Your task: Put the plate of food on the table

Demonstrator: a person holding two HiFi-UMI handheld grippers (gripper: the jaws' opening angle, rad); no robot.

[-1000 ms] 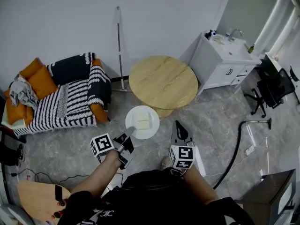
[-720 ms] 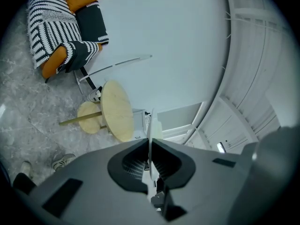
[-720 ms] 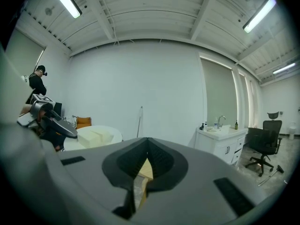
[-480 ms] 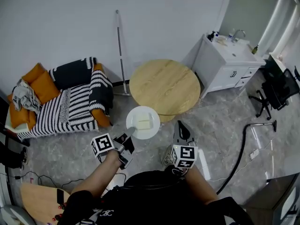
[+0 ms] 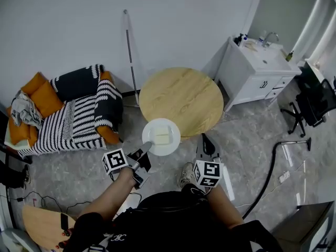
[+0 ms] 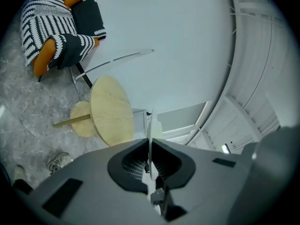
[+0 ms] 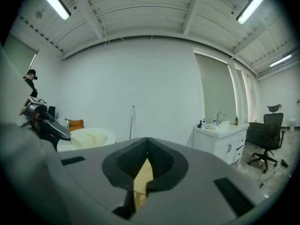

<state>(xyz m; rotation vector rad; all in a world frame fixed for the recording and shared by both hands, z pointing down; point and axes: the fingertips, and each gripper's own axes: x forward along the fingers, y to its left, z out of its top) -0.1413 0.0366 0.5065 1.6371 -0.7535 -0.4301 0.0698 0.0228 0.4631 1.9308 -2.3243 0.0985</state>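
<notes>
Mid-carry here: the left hand-held gripper is pinching the near rim of the white plate. Its 2 jaws are clamped on that thin edge, which the left gripper view shows edge-on, running straight out from between them. The plate juts forward from the tips, above the floor, with 1 pale block of food sitting near its middle. Just ahead of the plate lies the round wooden worktop. In the head view the far rim seems to meet the worktop's near edge, though I cannot tell whether it is over the wood or just short of it. The right hand-held gripper sits off to the plate's right, jaws pressed together on nothing, pointing the same way towards the worktop. As I read it, the step in hand is bringing the plate over the worktop, and the set-down is not yet done. Doing it well comes down to that 1-sided pinch: the far side will want to sag, so hold the plate level and travel smoothly so the food does not slide. Carry it well past the worktop's near edge, lower until the base sits flat, and only then ease the jaws apart. If the plate tips, the free right hand-held gripper could steady the opposite rim.
</notes>
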